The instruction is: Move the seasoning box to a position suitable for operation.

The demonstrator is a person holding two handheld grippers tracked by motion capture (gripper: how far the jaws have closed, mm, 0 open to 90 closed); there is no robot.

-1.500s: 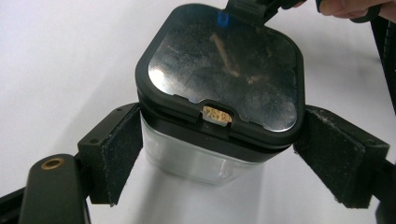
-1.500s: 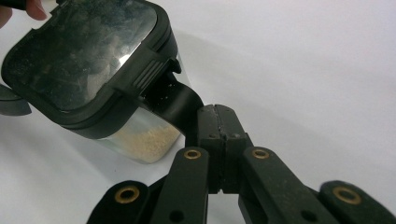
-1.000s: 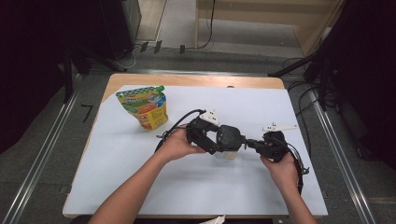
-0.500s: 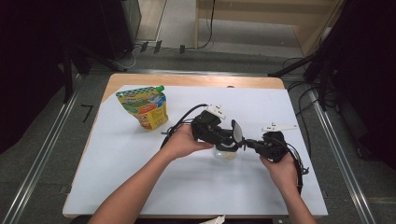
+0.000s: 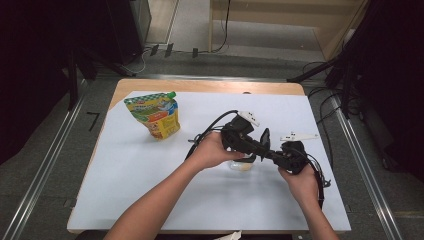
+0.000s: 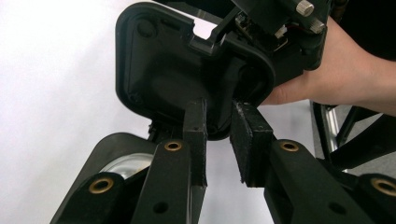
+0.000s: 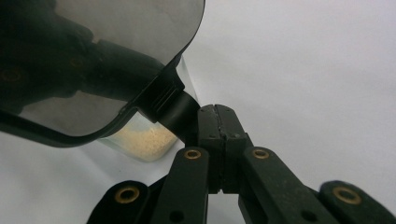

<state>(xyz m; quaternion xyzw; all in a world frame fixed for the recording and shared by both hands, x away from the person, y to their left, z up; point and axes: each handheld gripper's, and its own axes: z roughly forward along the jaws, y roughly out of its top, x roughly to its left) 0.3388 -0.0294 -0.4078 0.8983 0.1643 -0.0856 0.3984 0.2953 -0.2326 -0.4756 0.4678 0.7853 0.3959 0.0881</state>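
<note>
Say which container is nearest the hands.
The small clear jar of beige powder, between the left hand and right hand; the green-capped pouch stands apart, far left.

The printing on the yellow-green pouch (image 5: 155,115) is too small to read.

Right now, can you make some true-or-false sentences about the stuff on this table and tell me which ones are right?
1. The pouch has a green cap. True.
2. The right hand-held gripper is wide open. False: its jaws are shut on a tab of the black lid.
3. The little clear jar has pale yellow grains in it. True.
4. The pouch is tucked under the jar. False: it sits apart from the jar, farther left on the white table.
</note>
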